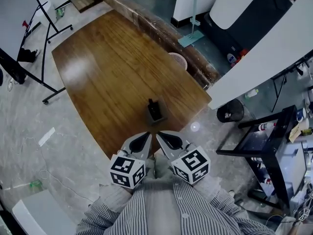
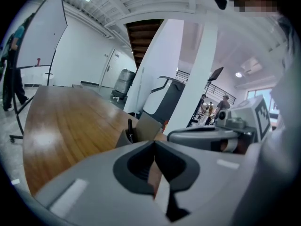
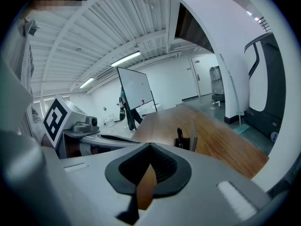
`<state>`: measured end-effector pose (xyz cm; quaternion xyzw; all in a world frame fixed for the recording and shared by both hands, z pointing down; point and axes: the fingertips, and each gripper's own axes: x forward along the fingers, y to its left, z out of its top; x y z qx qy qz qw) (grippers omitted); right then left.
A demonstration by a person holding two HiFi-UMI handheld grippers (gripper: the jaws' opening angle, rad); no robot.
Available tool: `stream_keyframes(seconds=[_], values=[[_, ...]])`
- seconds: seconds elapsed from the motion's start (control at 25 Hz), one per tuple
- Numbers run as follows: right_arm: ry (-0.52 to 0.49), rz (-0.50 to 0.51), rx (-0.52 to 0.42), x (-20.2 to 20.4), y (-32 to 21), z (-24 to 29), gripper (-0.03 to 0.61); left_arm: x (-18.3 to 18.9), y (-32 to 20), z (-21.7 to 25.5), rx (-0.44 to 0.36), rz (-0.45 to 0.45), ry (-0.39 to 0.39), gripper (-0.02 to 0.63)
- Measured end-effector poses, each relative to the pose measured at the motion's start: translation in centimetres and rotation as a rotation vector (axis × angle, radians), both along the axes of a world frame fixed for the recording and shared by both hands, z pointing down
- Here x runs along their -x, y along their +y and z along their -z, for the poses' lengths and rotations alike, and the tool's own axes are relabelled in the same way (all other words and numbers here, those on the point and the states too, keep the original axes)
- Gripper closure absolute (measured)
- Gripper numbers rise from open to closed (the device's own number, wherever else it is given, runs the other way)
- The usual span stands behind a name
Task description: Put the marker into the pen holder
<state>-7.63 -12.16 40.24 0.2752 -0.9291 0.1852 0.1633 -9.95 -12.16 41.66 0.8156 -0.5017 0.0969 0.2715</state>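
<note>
**poster_1:** Quick look at your setup. Your left tongs [image 1: 142, 140] are pressed closed, pads meeting, with nothing between them. Same deal with your right tongs [image 1: 167, 139]: closed on nothing. You've got both pulled in close to your striped shirt [image 1: 161, 204], tips angled toward each other and nearly touching, just off the near edge of the wooden worktop [image 1: 107, 67].

**poster_2:** +1 on that. Your marker [image 1: 151, 104] is standing upright in the pen holder [image 1: 161, 116], a small dark box on the worktop close to that near edge. It's straight ahead of both tongs but clearly apart from them. Your left gripper view shows the black marker poking up above the holder's rim, and your right gripper view shows the same from the other side. I can only make out 1 marker in there. Around you on the floor there's a whiteboard [image 1: 12, 13] on a wheeled stand off to your left. A round black bin [image 1: 230, 110] and a black trolley [image 1: 266, 141] sit to your right.
</note>
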Motion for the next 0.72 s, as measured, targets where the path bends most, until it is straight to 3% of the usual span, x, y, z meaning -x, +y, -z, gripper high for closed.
stream_keyframes(seconds=[0.72], values=[[0.005,-0.014,0.042,-0.36,-0.63,-1.10,0.580,-0.39,-0.67,-0.80,0.031,0.003,0.028,0.607]])
